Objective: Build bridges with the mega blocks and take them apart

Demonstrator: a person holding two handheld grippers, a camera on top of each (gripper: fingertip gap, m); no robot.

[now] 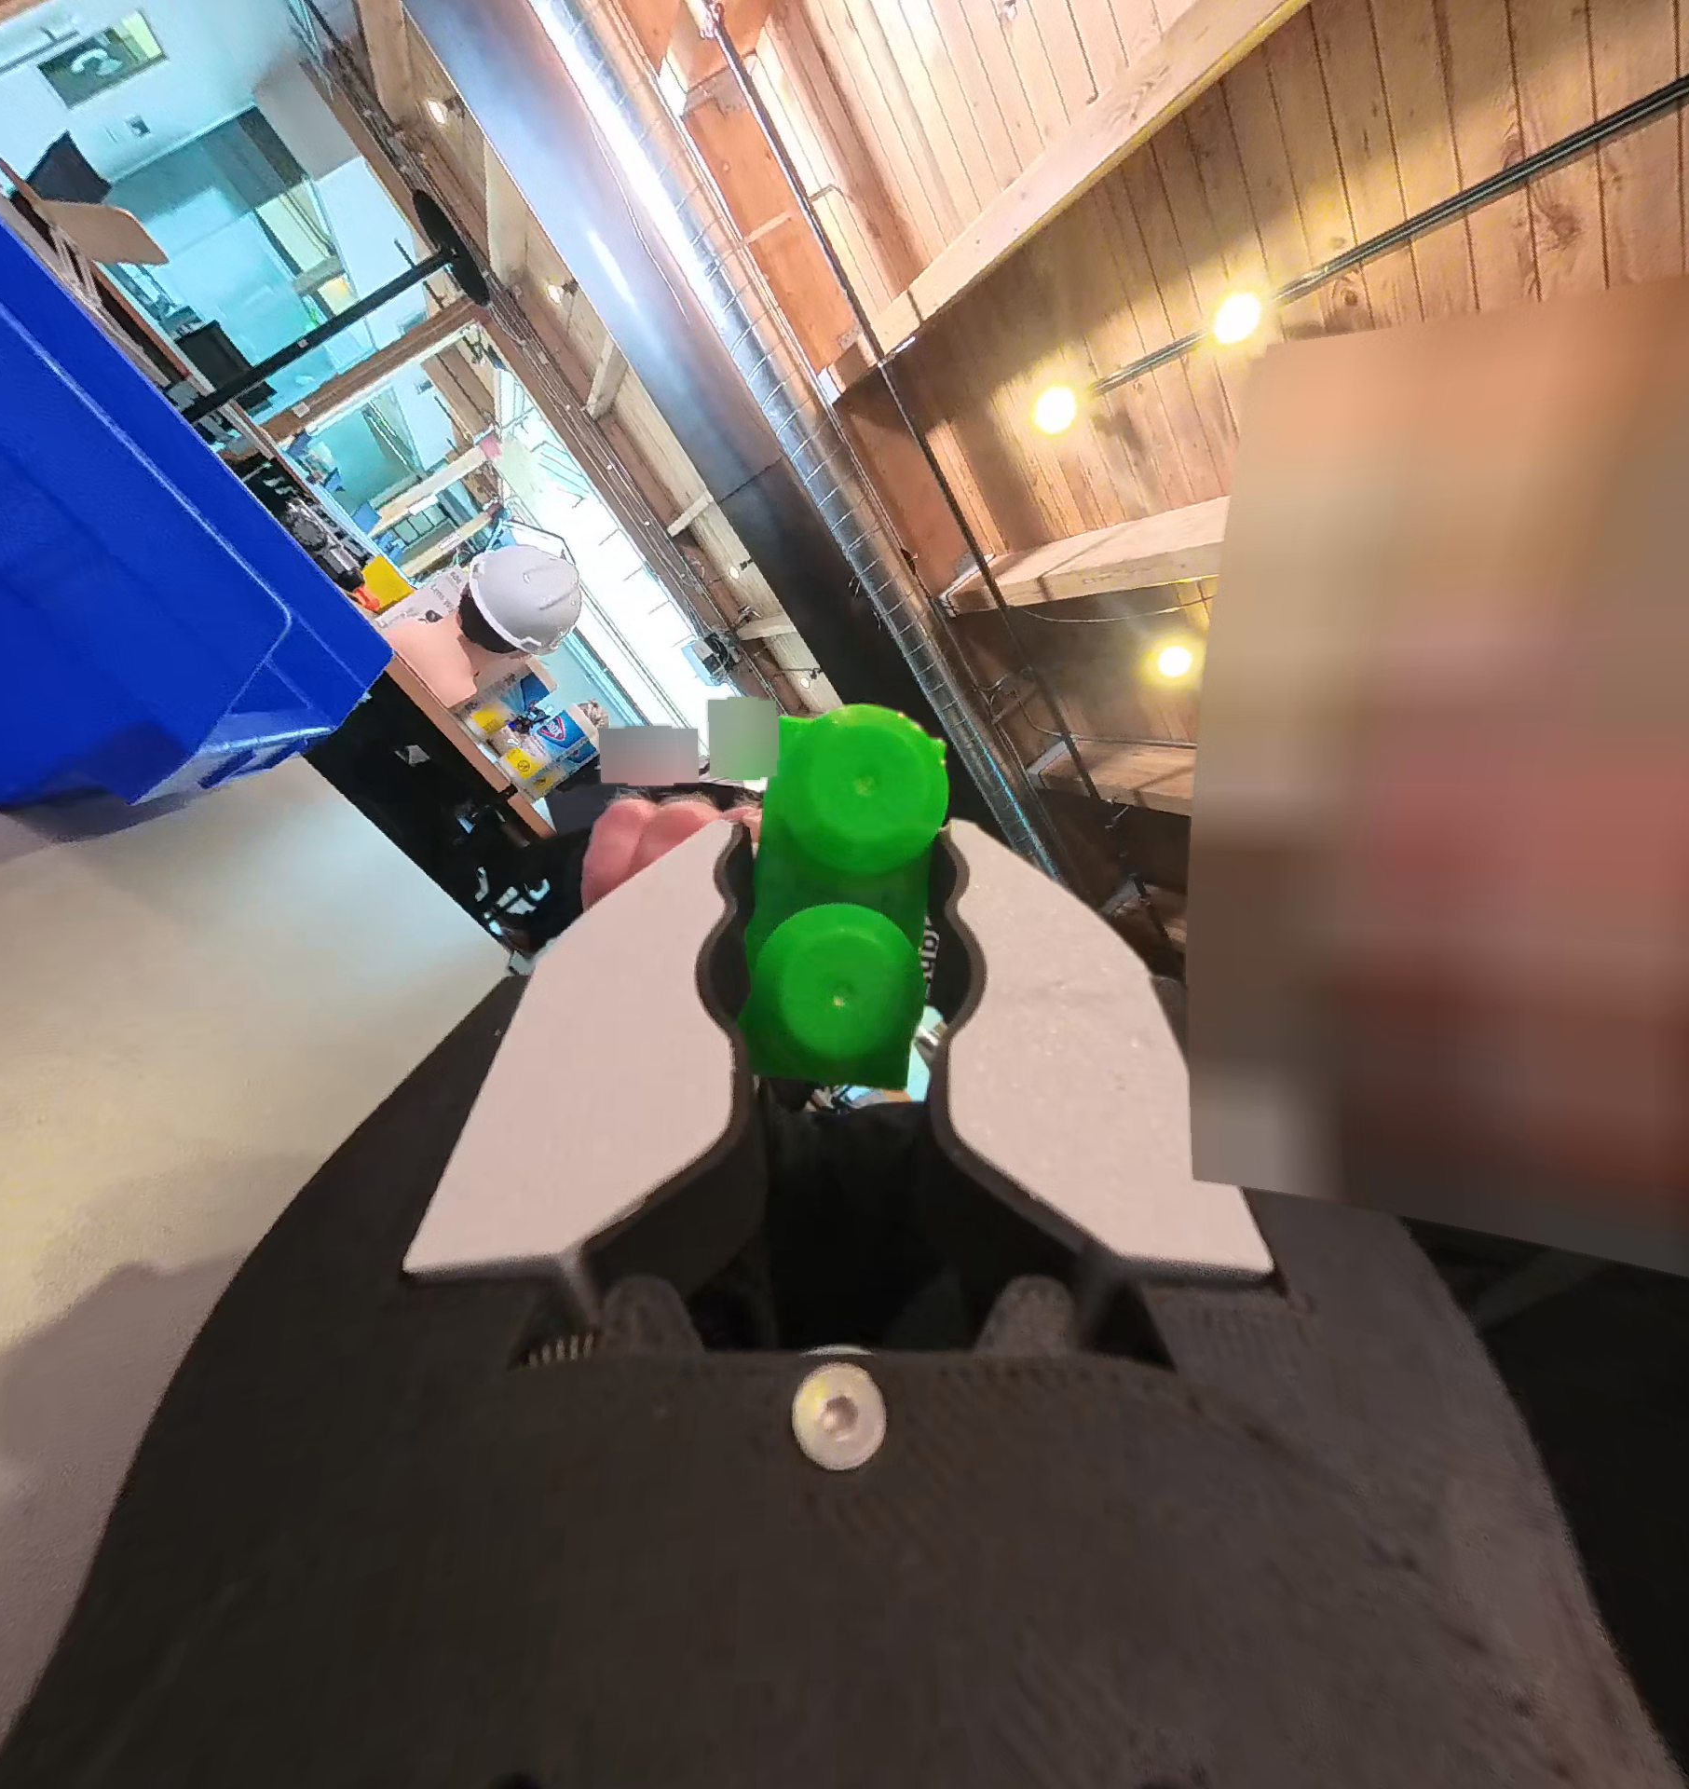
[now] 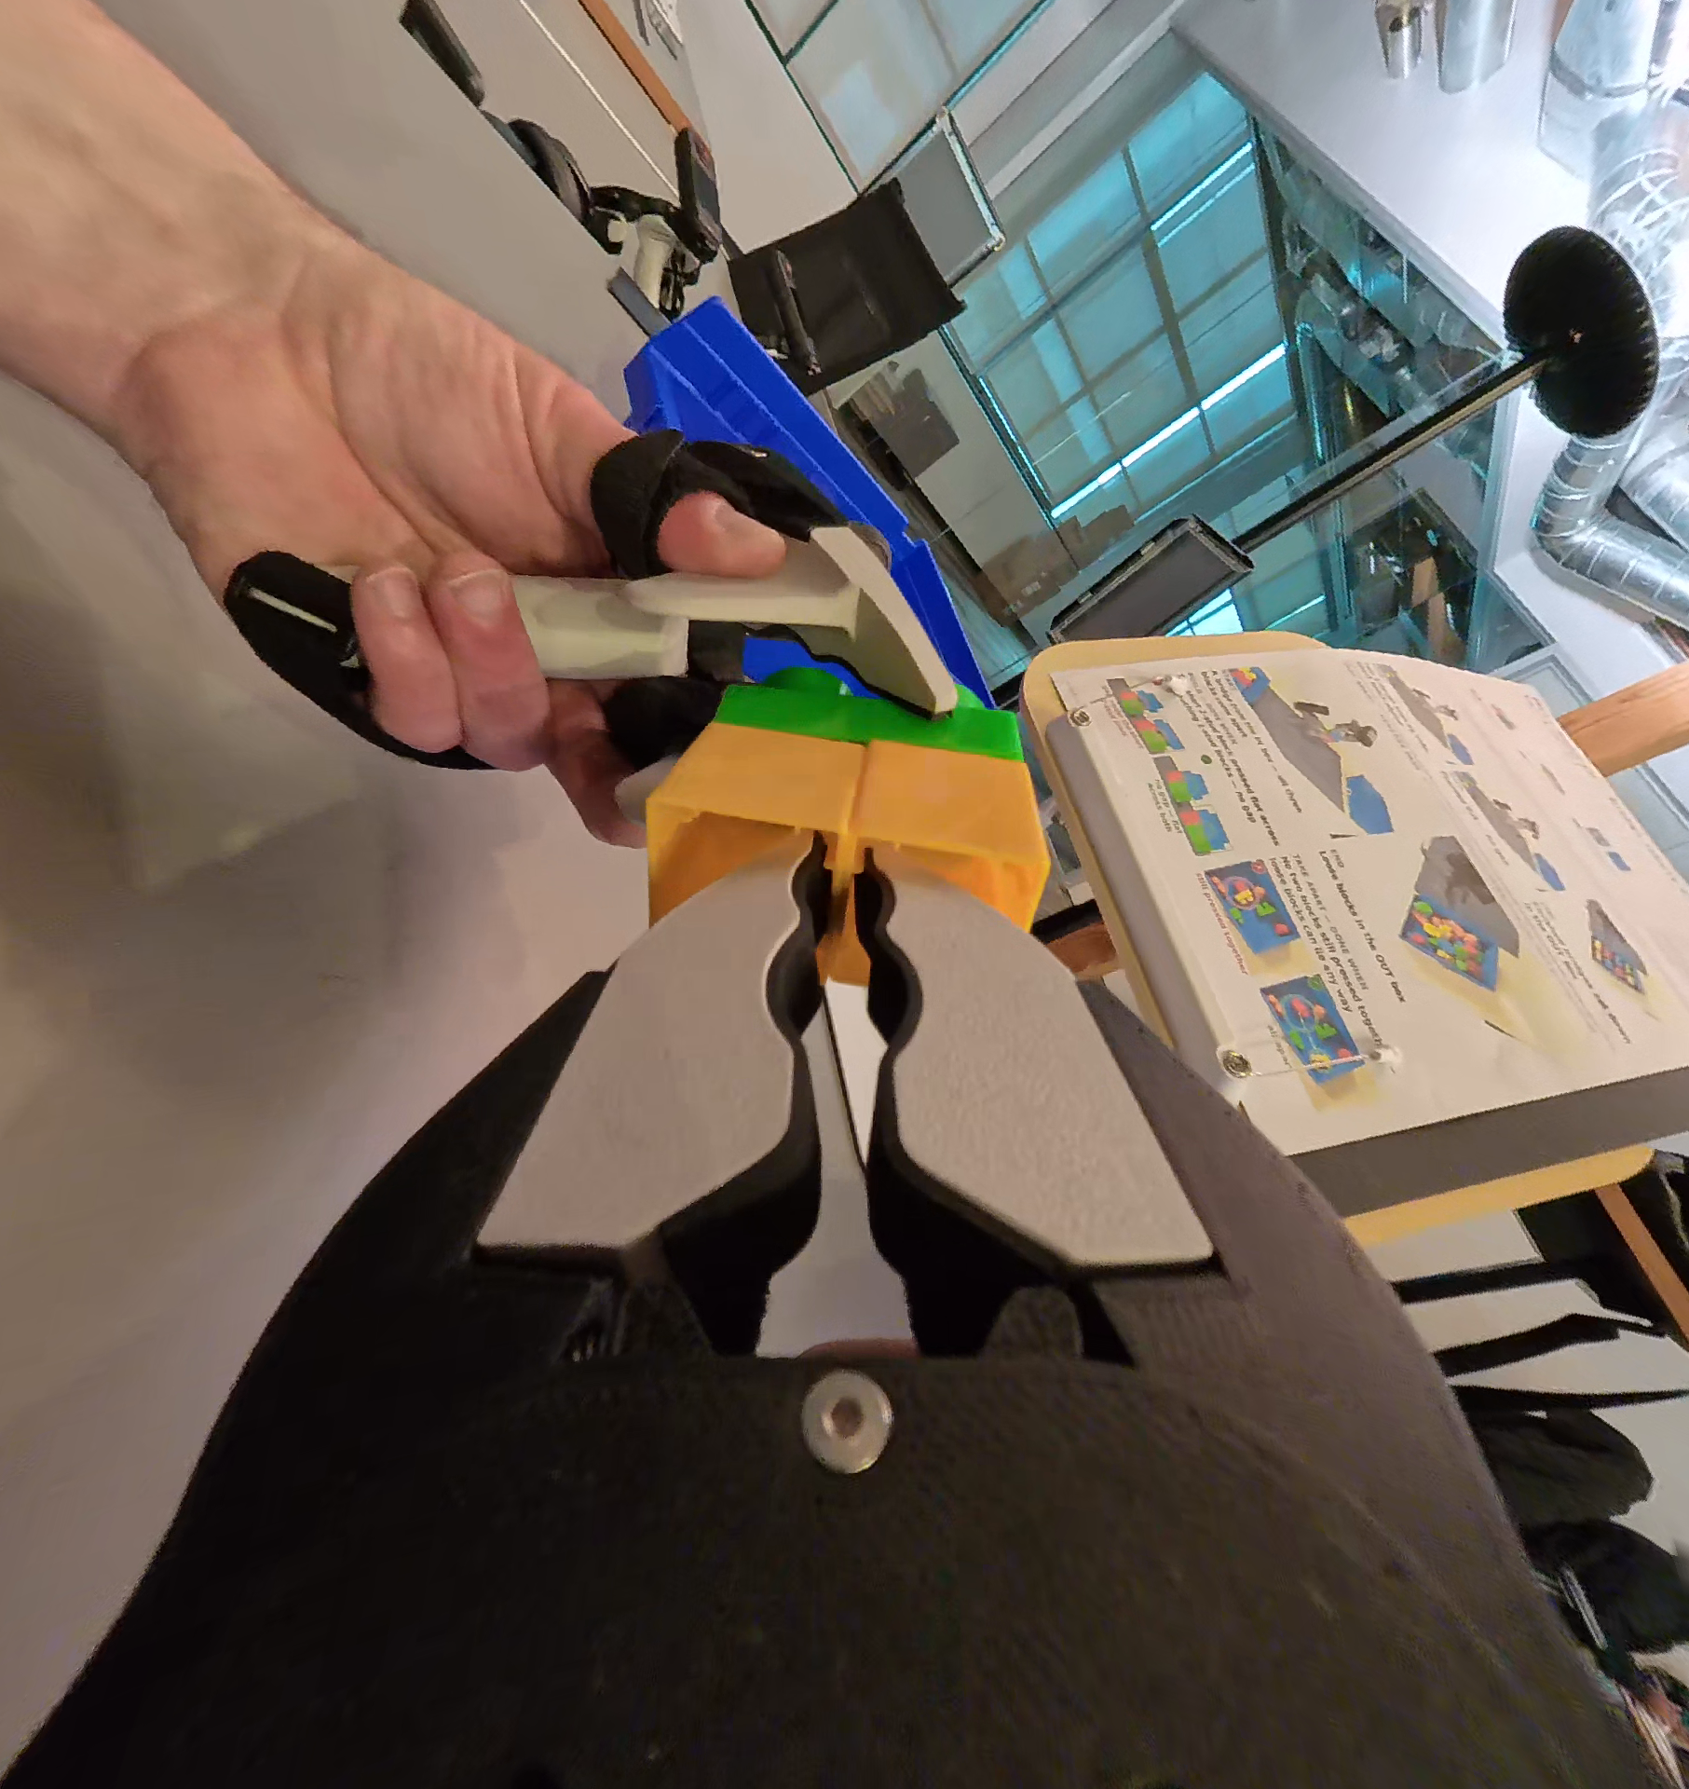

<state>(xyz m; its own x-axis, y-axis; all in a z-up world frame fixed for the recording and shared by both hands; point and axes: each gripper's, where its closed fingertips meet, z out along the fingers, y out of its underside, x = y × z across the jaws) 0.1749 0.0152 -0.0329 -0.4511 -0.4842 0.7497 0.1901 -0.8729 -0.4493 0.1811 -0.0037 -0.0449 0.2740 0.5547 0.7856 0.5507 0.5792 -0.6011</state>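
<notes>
In the left wrist view, the left claw [image 1: 845, 929] is clamped on a glossy green block [image 1: 845, 900], its long axis running away along the fingers, its two round studs facing the camera, the blue bin [image 1: 124, 542] well to its left.

In the right wrist view, the right claw [image 2: 842, 905] pinches the thin middle walls of two hollow, boxy yellow blocks [image 2: 845, 823] joined beneath that green block, just left of the instruction board [image 2: 1353, 871], above the pale worktop [image 2: 192, 968].

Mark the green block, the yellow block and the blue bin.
green block [image 1: 845, 876], left wrist view, its studded top.
yellow block [image 2: 927, 789], right wrist view, its side wall.
blue bin [image 1: 95, 542], left wrist view, its side wall.
</notes>
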